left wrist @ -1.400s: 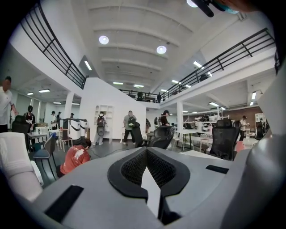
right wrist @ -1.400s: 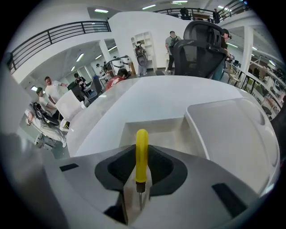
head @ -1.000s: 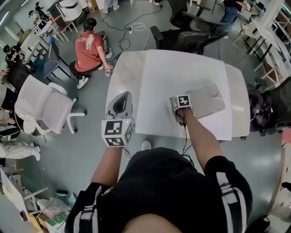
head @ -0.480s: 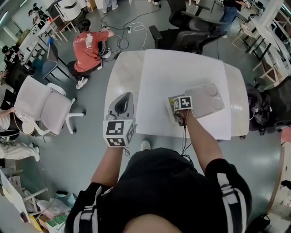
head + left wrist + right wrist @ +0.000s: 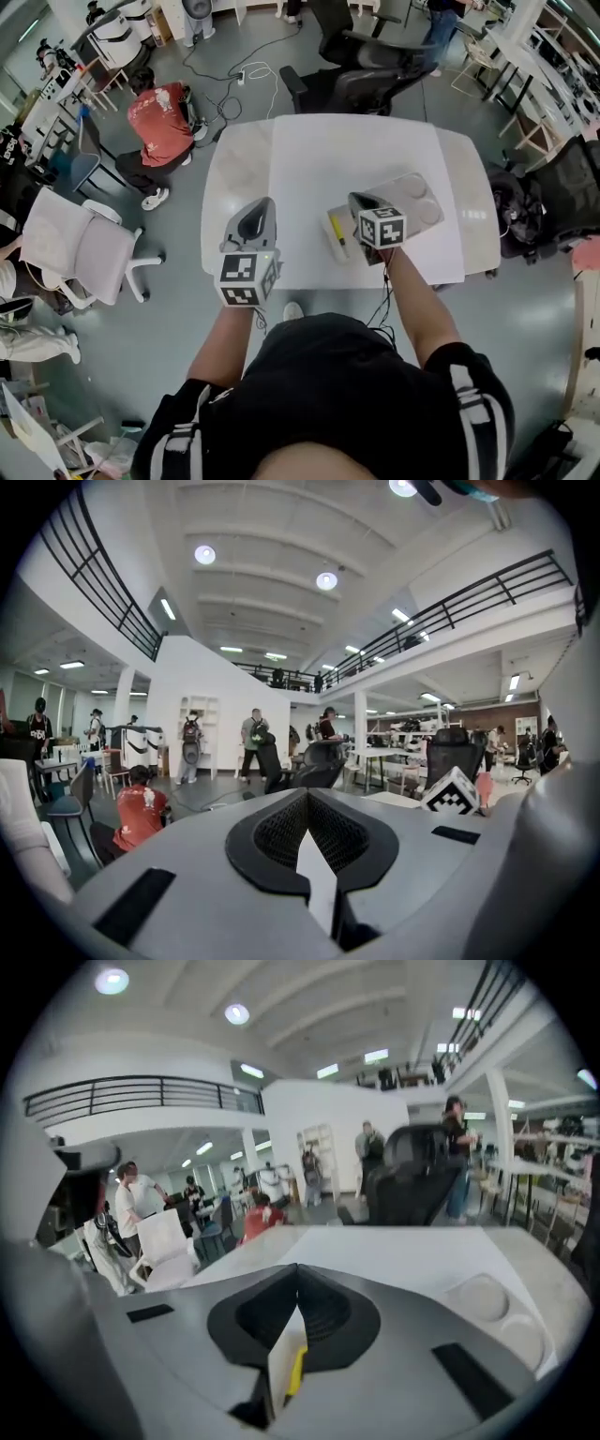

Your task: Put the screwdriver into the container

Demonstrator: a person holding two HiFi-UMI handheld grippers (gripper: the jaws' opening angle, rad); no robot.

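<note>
A white table (image 5: 309, 159) stands in an open office. The left gripper (image 5: 262, 206) hangs over its near edge, jaws together. Only the head view shows the container (image 5: 330, 225) with the yellow screwdriver (image 5: 339, 234) lying inside. The right gripper view catches only a yellow sliver below the right gripper (image 5: 359, 201), whose jaws are closing with nothing between them. A grey tray (image 5: 412, 199) lies rightmost.
</note>
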